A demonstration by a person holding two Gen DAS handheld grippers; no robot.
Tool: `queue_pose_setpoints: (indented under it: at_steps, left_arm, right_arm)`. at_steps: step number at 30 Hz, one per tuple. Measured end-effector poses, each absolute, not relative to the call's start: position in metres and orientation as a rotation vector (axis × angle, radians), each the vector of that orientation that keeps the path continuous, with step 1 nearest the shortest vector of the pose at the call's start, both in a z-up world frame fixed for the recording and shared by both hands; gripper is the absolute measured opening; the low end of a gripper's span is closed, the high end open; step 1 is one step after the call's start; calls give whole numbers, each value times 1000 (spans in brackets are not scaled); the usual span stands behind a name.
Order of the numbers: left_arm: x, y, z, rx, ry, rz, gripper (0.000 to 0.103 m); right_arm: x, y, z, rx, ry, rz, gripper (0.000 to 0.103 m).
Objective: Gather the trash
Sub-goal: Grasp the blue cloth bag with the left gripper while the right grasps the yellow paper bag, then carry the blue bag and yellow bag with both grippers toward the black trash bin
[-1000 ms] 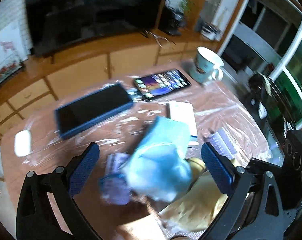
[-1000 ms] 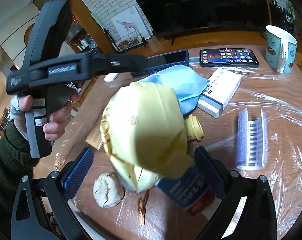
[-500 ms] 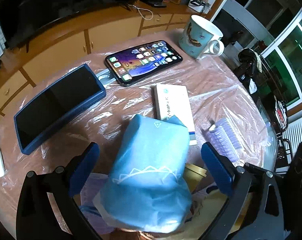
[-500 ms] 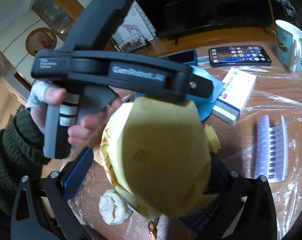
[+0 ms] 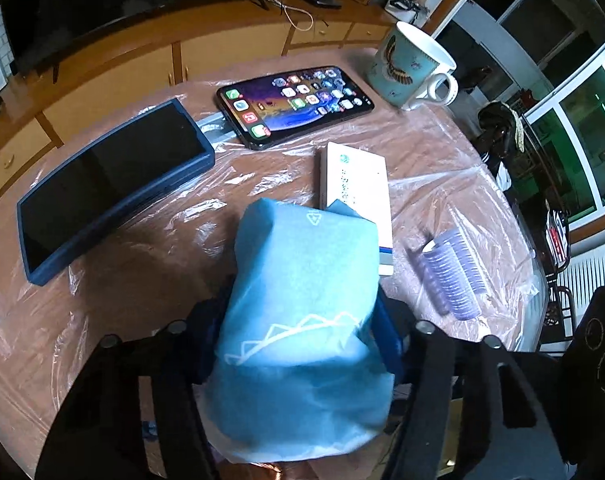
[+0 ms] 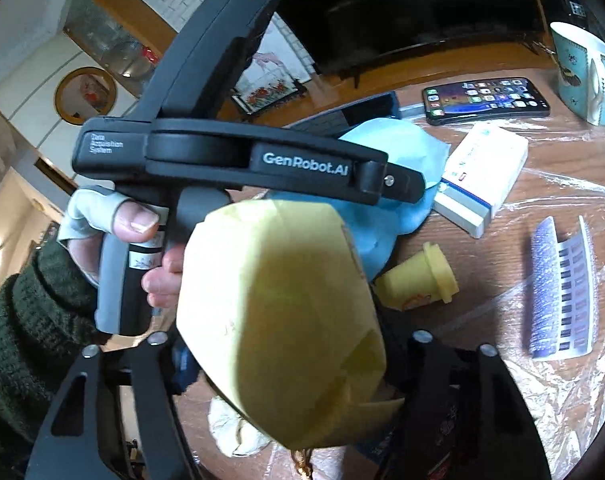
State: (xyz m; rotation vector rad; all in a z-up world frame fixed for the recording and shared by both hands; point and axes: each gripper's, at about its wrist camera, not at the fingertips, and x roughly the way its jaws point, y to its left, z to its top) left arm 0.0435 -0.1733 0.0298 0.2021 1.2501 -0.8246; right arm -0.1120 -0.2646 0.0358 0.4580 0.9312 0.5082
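Covering the round table (image 5: 150, 248), clear plastic film (image 5: 454, 184) (wrinkled, glossy).

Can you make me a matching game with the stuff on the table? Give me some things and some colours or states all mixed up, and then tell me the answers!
Things:
1. mug
2. phone
3. tablet
4. blue bag

States:
A. screen dark
B. squeezed between the left gripper's fingers
C. screen lit, showing app icons
D. standing upright near the table's far edge

Pairs: 1-D, 2-C, 3-A, 4-B
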Motion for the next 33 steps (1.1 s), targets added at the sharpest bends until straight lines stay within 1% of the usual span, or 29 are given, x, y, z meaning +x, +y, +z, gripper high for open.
queue_pose_setpoints:
  at_steps: [3,11,17,21,26,33]
  left_arm:
    - [40,-169,38,175,1219,-822,55]
    - [32,-143,72,55,1080,-734,55]
    - [18,-105,100,-27,965,-618,55]
    - [-5,-82,111,-23,909,-567,55]
    - [-48,-70,122,60,808,-492,55]
    - [-93,-52,126,49,753,-444,55]
  right_arm:
    - [-113,-265,38,473,916,527,62]
    - [-114,-273,56,512,860,529,62]
    - [-114,-290,75,470,802,453,62]
    - [-117,-309,83,478,771,414,62]
    - [-133,-319,91,459,743,389,62]
    - [-166,-317,104,442,712,385,62]
